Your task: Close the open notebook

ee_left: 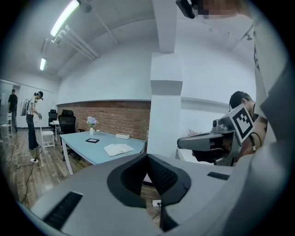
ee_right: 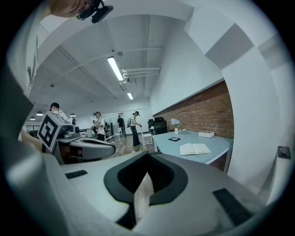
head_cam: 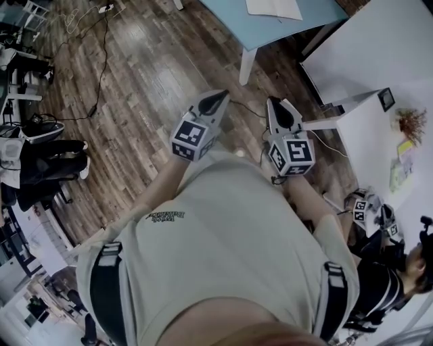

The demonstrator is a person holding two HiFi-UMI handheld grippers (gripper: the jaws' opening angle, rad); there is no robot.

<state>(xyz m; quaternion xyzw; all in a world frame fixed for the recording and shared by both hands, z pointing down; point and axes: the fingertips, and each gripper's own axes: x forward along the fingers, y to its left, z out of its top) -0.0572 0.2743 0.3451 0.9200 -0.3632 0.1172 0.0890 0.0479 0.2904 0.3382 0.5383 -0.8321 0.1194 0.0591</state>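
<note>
The open notebook (head_cam: pixel 274 8) lies flat, white pages up, on a light blue table (head_cam: pixel 298 30) across the wooden floor, far ahead of both grippers. The same notebook (ee_left: pixel 119 149) shows in the left gripper view, and the notebook (ee_right: pixel 194 148) also in the right gripper view, near the table's end. My left gripper (head_cam: pixel 218 101) and right gripper (head_cam: pixel 277 107) are held side by side in front of my chest, pointing towards the table. In the gripper views the left gripper (ee_left: pixel 148 157) and right gripper (ee_right: pixel 147 159) have their jaws together with nothing between them.
On the blue table stand a vase of flowers (ee_left: pixel 91 123), a small dark tablet (ee_left: pixel 92 140) and a white box (ee_left: pixel 122 136). A white pillar (ee_left: pixel 165 115) rises beside it. A white table (head_cam: pixel 379 128) is at the right, with another person (head_cam: pixel 385 270) nearby. Several people (ee_right: pixel 133 126) stand further off.
</note>
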